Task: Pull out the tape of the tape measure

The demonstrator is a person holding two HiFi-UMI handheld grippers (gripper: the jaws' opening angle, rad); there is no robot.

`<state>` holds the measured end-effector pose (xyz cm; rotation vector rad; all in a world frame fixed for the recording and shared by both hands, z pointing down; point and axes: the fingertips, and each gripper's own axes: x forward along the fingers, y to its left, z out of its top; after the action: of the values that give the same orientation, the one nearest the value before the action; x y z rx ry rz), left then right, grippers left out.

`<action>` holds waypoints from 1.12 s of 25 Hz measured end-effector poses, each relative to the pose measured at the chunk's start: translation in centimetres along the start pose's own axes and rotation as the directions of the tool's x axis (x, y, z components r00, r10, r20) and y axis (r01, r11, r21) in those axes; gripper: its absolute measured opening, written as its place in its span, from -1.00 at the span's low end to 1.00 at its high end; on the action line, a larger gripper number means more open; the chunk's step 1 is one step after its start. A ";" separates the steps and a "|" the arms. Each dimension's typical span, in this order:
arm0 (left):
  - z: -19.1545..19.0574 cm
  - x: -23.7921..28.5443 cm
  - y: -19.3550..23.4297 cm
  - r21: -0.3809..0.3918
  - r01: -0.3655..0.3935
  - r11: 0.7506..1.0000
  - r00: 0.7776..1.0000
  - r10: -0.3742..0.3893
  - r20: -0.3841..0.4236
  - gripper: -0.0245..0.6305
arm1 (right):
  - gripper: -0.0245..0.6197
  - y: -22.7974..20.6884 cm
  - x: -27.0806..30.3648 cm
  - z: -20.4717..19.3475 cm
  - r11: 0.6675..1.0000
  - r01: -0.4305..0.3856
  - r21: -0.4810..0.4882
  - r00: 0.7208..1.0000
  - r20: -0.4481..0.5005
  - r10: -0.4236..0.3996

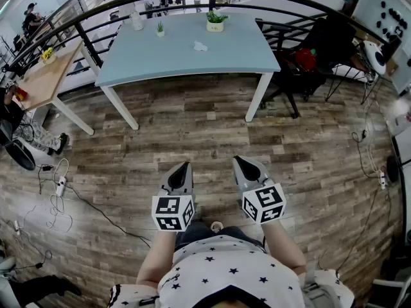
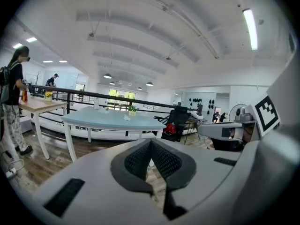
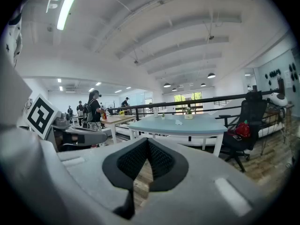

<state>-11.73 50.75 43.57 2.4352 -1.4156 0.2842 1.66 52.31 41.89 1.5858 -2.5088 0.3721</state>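
No tape measure can be made out in any view. My left gripper [image 1: 185, 166] and my right gripper [image 1: 238, 162] are held side by side in front of the person's body, above the wooden floor and well short of the light-blue table [image 1: 186, 59]. Both have their jaws closed with nothing between them, as the left gripper [image 2: 151, 142] and the right gripper [image 3: 147, 142] show in their own views. On the table lies a small white object [image 1: 200, 45], too small to identify. Each gripper shows in the other's view: the right gripper [image 2: 225, 130], the left gripper [image 3: 75, 136].
Two small potted plants [image 1: 215, 20] and a bottle [image 1: 136, 22] stand at the table's far edge. A black office chair with a red item [image 1: 307, 59] sits right of it. A wooden table [image 1: 38, 82], a railing [image 1: 96, 50] and floor cables [image 1: 61, 185] are at left. A person [image 2: 11, 102] stands there.
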 end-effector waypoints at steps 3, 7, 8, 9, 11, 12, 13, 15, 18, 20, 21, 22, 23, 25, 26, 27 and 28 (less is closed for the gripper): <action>0.4 -1.0 0.0 0.023 -0.006 1.000 1.000 0.006 0.014 -0.92 | -0.90 1.3 -0.8 0.2 1.000 0.009 -0.018 1.000 0.011 -0.008; 0.4 -2.4 -0.1 0.023 0.001 1.000 1.000 -0.001 0.021 -0.92 | -0.90 3.1 -1.7 0.5 1.000 0.008 -0.027 1.000 0.030 -0.008; 0.5 -2.7 -0.1 0.025 -0.001 1.000 1.000 0.000 0.026 -0.92 | -0.90 3.3 -1.9 0.6 0.999 0.008 -0.032 0.999 0.034 -0.007; 0.6 -2.8 0.0 0.026 -0.002 1.000 1.000 0.002 0.030 -0.92 | -0.90 3.5 -2.0 0.7 0.999 0.009 -0.037 0.999 0.038 -0.008; 0.6 -3.2 0.1 0.028 -0.004 1.000 0.999 0.003 0.034 -0.92 | -0.90 3.7 -2.3 0.8 0.999 0.014 -0.043 0.999 0.043 -0.012; 0.6 -3.3 0.1 0.029 -0.004 1.000 0.999 0.003 0.035 -0.92 | -0.90 3.8 -2.4 0.8 0.999 0.016 -0.045 0.999 0.043 -0.014; 0.6 -3.4 0.0 0.028 -0.003 1.000 0.999 0.002 0.036 -0.92 | -0.90 3.8 -2.6 0.8 0.999 0.018 -0.047 0.999 0.043 -0.016; 0.7 -3.6 -0.2 0.024 0.002 1.000 0.999 -0.003 0.040 -0.92 | -0.90 3.7 -2.9 0.9 0.999 0.018 -0.051 0.999 0.043 -0.016; 0.9 -3.6 -0.5 0.028 -0.004 1.000 0.999 0.003 0.046 -0.92 | -0.90 3.6 -3.1 1.2 0.998 0.011 -0.058 0.999 0.048 -0.008; 0.8 -3.6 -0.8 0.027 -0.005 1.000 0.999 0.004 0.047 -0.92 | -0.90 3.6 -3.2 1.2 0.998 0.007 -0.059 0.999 0.051 -0.004; 0.7 -3.6 -0.9 0.023 -0.005 1.000 0.999 0.004 0.049 -0.92 | -0.90 3.5 -3.3 1.2 0.998 0.007 -0.056 0.999 0.053 -0.004; 0.6 -3.6 -1.0 0.019 -0.005 1.000 0.999 0.005 0.051 -0.92 | -0.90 3.4 -3.4 1.2 0.999 0.006 -0.051 0.998 0.055 -0.003; 0.6 -3.6 -1.1 0.015 -0.006 1.000 0.999 0.005 0.053 -0.92 | -0.90 3.2 -3.5 1.2 0.999 0.005 -0.044 0.998 0.058 -0.003; 0.6 -3.5 -1.5 0.014 -0.003 1.000 0.998 0.003 0.055 -0.92 | -0.90 2.8 -3.7 1.2 0.999 0.005 -0.033 0.998 0.066 -0.003; 0.5 -3.5 -1.8 0.013 -0.001 1.000 0.999 0.000 0.054 -0.92 | -0.90 2.6 -3.8 1.2 1.000 0.004 -0.030 0.998 0.069 -0.002; 0.5 -3.5 -2.0 0.012 0.002 1.000 0.999 -0.002 0.053 -0.92 | -0.90 2.4 -4.0 1.2 1.000 0.003 -0.027 0.997 0.072 -0.001; 0.5 -3.5 -2.3 0.008 0.003 1.000 0.999 -0.003 0.052 -0.92 | -0.90 2.2 -4.1 1.2 1.000 0.004 -0.026 0.997 0.073 -0.002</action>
<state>-11.46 54.51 41.58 2.4679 -1.4352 0.2276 1.43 56.48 39.42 1.6217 -2.5539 0.2849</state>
